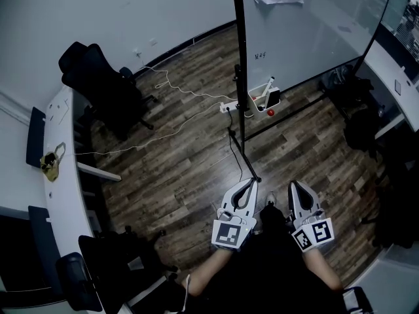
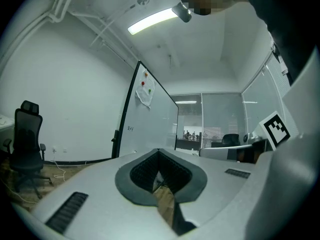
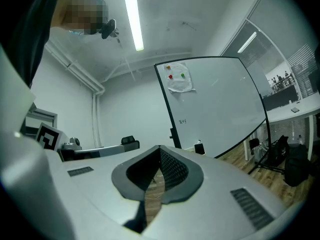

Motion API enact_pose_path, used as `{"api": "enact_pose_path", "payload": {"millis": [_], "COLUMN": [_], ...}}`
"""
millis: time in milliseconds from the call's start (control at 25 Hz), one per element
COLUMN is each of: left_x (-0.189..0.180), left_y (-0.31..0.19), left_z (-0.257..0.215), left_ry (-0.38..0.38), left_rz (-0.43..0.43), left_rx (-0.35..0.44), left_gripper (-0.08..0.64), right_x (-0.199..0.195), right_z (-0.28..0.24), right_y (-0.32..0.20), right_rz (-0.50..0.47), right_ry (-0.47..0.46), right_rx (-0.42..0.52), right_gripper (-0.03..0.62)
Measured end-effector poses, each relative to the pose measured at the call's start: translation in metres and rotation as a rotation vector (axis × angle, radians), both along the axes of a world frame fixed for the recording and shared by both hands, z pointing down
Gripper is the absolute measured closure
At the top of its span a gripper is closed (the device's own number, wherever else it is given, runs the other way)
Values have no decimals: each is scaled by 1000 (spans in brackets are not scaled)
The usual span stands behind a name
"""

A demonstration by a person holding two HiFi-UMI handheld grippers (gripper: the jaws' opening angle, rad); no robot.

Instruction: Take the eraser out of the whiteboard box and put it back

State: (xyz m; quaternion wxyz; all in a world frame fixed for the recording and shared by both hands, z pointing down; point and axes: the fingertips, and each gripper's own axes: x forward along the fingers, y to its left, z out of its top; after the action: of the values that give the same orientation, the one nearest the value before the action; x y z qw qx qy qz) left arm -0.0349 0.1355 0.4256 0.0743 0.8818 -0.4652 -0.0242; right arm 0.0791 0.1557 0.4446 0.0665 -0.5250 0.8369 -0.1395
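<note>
Both my tools are empty. The left tool (image 1: 253, 181) has its jaws pressed together at the tips, with only floor (image 1: 190, 156) showing through the hollow between the pads. The right tool (image 1: 293, 184) is the same, jaws together with nothing in them. I hold both level and side by side, close to my body, pointing towards the whiteboard (image 1: 308, 25).

The task has not started, and what matters now is where the box lies. The box (image 1: 262, 99) is white and sits at the bottom edge of the whiteboard, just on the face side of its black post (image 1: 238, 57). It is straight ahead of me and well apart from both tools, with open floor in between. A black block (image 1: 274, 98) stands at the box's right end. I take it for the eraser, though it is too small for me to tell which way its long side runs.

From the head view, the box falls between the lines of my two tools, a little nearer the left one's. Neither hand is clearly closer. The right gripper view shows the box just right of its jaws. The left gripper view sees the board slantwise, and I cannot find the box there.

I judge the right tool the better placed, since it faces the board's front. I need to walk in first, then open its jaws.
</note>
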Motion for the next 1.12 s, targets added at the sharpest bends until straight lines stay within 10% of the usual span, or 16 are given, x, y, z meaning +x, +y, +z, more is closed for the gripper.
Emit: {"api": "enact_pose_path", "payload": {"millis": [1120], "left_x": [72], "left_y": [-135], "left_z": [1], "left_ry": [-51], "left_rz": [-139], "left_rx": [-32], "left_gripper": [554], "right_x": [76], "right_z": [10], "right_y": [-155], "right_rz": [-129], "right_ry": [-5], "right_rx": [-45], "right_gripper": [577]}}
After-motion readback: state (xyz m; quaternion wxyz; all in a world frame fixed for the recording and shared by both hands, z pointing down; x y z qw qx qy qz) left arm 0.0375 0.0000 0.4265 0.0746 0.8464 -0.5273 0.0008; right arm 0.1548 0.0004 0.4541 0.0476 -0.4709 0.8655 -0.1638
